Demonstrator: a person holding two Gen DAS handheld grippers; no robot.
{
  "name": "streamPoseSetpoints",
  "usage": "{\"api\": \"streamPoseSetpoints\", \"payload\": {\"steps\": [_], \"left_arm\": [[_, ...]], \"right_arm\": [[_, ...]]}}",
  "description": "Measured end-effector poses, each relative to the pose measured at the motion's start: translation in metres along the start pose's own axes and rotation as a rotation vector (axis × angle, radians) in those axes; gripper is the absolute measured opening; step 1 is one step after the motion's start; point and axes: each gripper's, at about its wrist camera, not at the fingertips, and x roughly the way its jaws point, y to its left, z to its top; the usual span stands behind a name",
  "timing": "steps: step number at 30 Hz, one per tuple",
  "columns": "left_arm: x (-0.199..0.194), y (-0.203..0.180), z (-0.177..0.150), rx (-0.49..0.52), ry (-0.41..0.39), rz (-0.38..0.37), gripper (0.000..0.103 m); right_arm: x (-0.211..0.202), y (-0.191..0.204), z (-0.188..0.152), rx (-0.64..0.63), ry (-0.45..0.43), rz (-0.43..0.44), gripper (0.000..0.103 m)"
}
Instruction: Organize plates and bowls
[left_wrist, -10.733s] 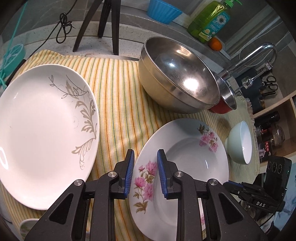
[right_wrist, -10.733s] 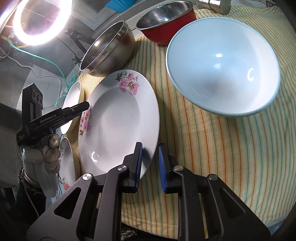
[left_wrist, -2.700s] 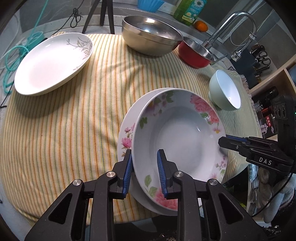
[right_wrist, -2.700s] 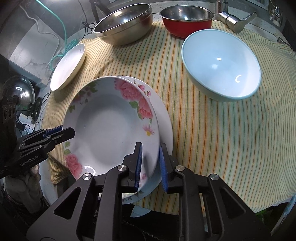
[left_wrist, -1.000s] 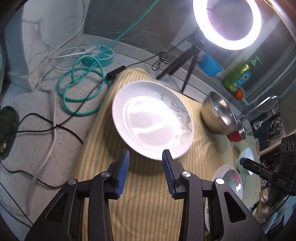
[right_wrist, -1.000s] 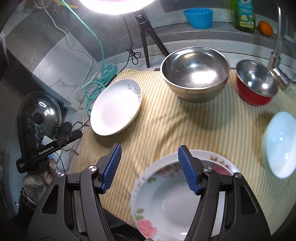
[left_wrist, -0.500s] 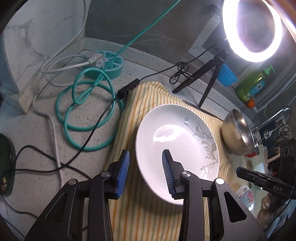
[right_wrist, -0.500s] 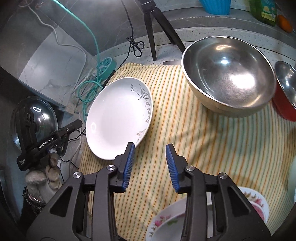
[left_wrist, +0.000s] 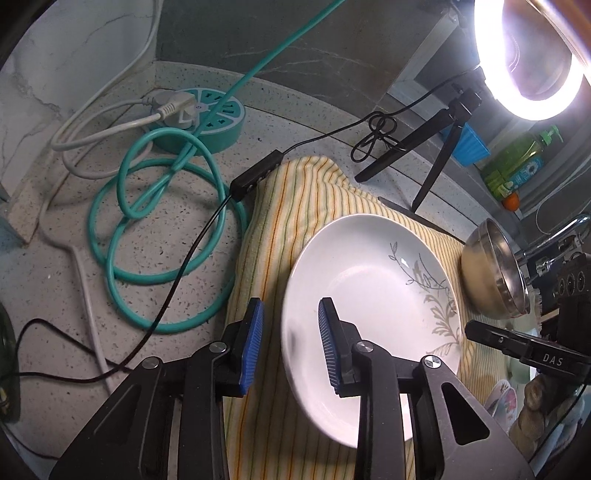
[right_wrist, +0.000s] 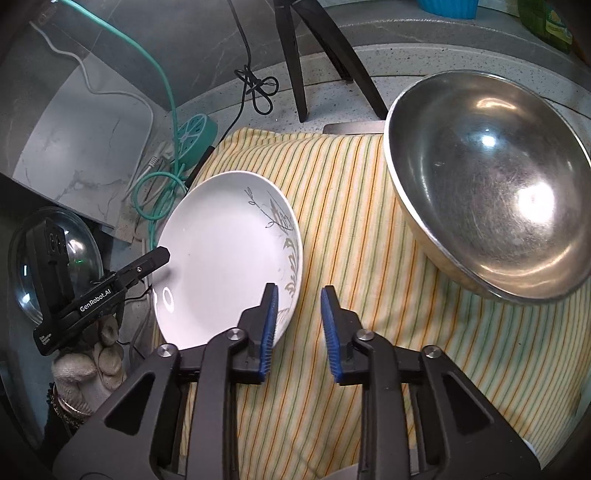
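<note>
Two grippers close in on one dish, the white leaf-patterned plate (left_wrist: 369, 295), which lies flat on the striped cloth (right_wrist: 351, 221) near its left corner, just beside the teal cable coil (left_wrist: 162, 236) on the counter. The left gripper (left_wrist: 290, 341) straddles the plate's near left rim, one blue pad outside the edge over the cloth and the other above the plate's well; its jaws are closing, with the rim between them, though the pads do not appear to press on it yet. The right gripper (right_wrist: 297, 328) comes at the opposite rim: its left pad overlaps the plate's edge, its right pad is over bare cloth, and its jaws are closing too, not yet clamped as far as the right wrist view shows. So this plate is not lifted and, judging from the task, remains to be moved. At the lower right edge of the left wrist view a sliver of floral dishes (left_wrist: 502, 398) shows, too cut off to tell how they sit, but they look like the gathering spot. The large steel bowl (right_wrist: 491, 199) sits well apart from the plate on the far side of the cloth, apparently unsorted. By my reading the job is partway: the plate needs grasping and carrying over, and the bowls are yet to be dealt with.
</note>
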Motion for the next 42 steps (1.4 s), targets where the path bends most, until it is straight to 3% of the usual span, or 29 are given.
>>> {"api": "streamPoseSetpoints", "payload": {"steps": [12,25,34,42], "left_arm": [[0.01,0.001,-0.002,0.0,0.036,-0.032,0.02],[0.005,-0.009,-0.008,0.003,0.039,-0.036,0.021],[-0.018,-0.022,-0.017,0.021,0.002,-0.049,0.021],[-0.045,-0.044,-0.029,0.053,-0.032,-0.097,0.021]], "right_arm": [[0.023,0.001,0.007,-0.009,0.051,0.003,0.01],[0.016,0.006,0.0,-0.025,0.058,-0.009,0.009],[-0.003,0.005,-0.011,-0.026,0.047,0.01,0.009],[-0.045,0.004,-0.029,-0.061,0.017,0.025,0.009]]}}
